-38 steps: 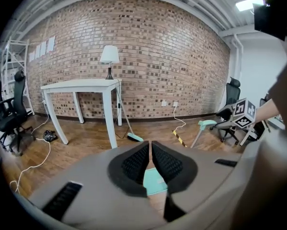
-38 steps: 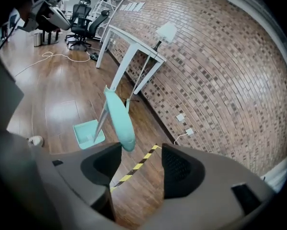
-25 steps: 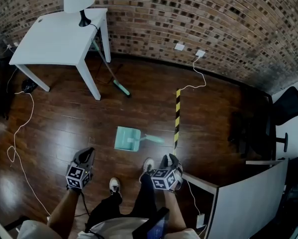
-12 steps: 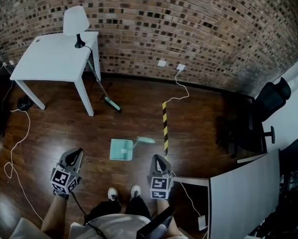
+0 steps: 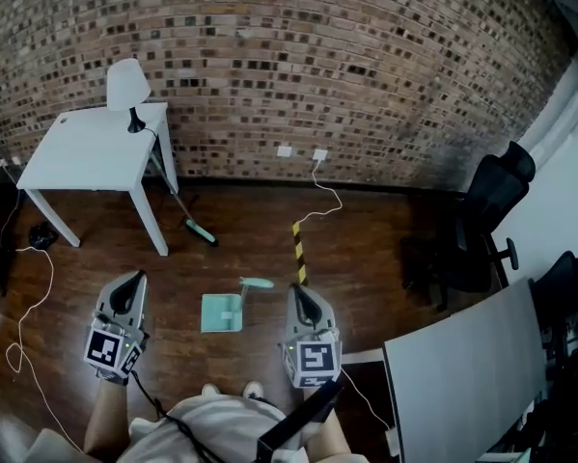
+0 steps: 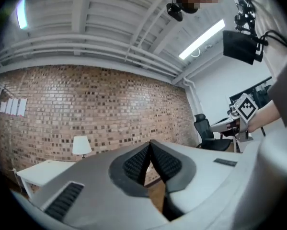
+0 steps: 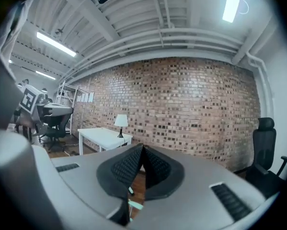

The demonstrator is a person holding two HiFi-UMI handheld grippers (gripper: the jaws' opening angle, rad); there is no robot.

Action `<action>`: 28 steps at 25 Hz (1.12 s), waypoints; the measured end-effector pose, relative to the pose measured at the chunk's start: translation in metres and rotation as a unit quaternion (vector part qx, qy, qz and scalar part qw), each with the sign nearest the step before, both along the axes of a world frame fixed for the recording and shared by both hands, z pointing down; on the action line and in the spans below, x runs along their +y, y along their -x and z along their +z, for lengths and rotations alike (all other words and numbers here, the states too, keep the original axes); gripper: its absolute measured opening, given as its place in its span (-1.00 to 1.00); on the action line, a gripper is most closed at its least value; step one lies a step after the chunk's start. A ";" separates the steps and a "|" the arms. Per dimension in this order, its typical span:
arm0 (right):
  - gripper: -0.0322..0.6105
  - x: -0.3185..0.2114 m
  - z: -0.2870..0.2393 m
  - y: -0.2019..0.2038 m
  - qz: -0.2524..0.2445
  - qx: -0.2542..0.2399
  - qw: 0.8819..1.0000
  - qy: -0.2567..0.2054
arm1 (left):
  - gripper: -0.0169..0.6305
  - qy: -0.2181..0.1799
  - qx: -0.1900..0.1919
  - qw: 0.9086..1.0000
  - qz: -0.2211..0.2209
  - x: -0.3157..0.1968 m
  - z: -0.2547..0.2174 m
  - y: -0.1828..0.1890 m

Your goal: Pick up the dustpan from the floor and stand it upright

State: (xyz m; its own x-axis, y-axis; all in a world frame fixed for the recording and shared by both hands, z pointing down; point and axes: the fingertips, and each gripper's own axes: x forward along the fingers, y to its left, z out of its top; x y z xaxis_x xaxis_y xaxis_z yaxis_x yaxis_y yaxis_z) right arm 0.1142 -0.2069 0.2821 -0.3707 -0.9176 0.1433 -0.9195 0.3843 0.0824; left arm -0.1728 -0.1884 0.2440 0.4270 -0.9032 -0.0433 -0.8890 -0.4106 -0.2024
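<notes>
Dustpan on the wooden floor between 2 grippers held level, its pale green pan facing the head camera and its handle seeming to rise from the rear edge. It is judged already stood up, with neither gripper on it, though the steep angle leaves that unsure. From the left: white table at 10 o'clock of the pan, a broom leaning by its leg; left gripper at 9 o'clock, jaws together on nothing; right gripper at 3 o'clock, likewise pressed closed and empty. Open floor rings the pan, with striped tape at 1 o'clock and the office chair and white panel well apart at right.
</notes>
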 end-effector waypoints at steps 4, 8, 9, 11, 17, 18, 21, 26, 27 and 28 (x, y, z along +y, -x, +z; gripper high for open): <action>-0.96 0.002 -0.024 -0.017 0.006 -0.029 0.998 -0.053 | -0.94 -0.037 0.015 0.999 0.027 0.010 -0.026 -0.031; -0.96 0.013 -0.033 -0.014 0.002 -0.029 0.997 -0.066 | -0.94 -0.027 0.029 0.998 0.045 0.021 -0.015 -0.048; -0.96 0.015 -0.036 -0.011 0.001 -0.029 0.997 -0.069 | -0.94 -0.025 0.027 0.998 0.046 0.022 -0.015 -0.049; -0.96 0.017 -0.039 0.000 -0.005 -0.030 0.997 -0.071 | -0.94 -0.023 0.026 0.998 0.044 0.023 -0.016 -0.044; -0.96 0.035 -0.032 0.017 -0.012 -0.032 0.998 -0.060 | -0.94 -0.008 0.035 0.999 0.032 0.037 -0.007 -0.022; -0.96 0.038 -0.032 0.021 -0.013 -0.032 0.998 -0.059 | -0.94 -0.007 0.036 0.999 0.031 0.040 -0.007 -0.017; -0.96 0.048 -0.034 0.038 -0.026 -0.027 0.998 -0.049 | -0.94 -0.001 0.037 0.999 0.029 0.050 -0.006 -0.003; -0.96 0.077 -0.043 0.047 -0.018 -0.024 0.999 -0.038 | -0.94 0.014 0.036 0.998 0.042 0.077 0.003 0.007; -0.96 0.086 -0.045 0.045 -0.011 -0.027 0.999 -0.037 | -0.94 0.018 0.032 0.998 0.047 0.085 0.008 0.005; -0.96 0.094 -0.046 0.042 -0.004 -0.032 0.999 -0.038 | -0.94 0.020 0.028 0.998 0.052 0.092 0.012 0.003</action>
State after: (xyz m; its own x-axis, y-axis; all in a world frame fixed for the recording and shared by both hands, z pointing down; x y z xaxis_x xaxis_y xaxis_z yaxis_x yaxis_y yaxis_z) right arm 0.0721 -0.1132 0.2357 -0.3841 -0.9220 0.0487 -0.9208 0.3864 0.0531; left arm -0.1761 -0.0962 0.2562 0.5157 -0.8561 -0.0337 -0.8510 -0.5073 -0.1355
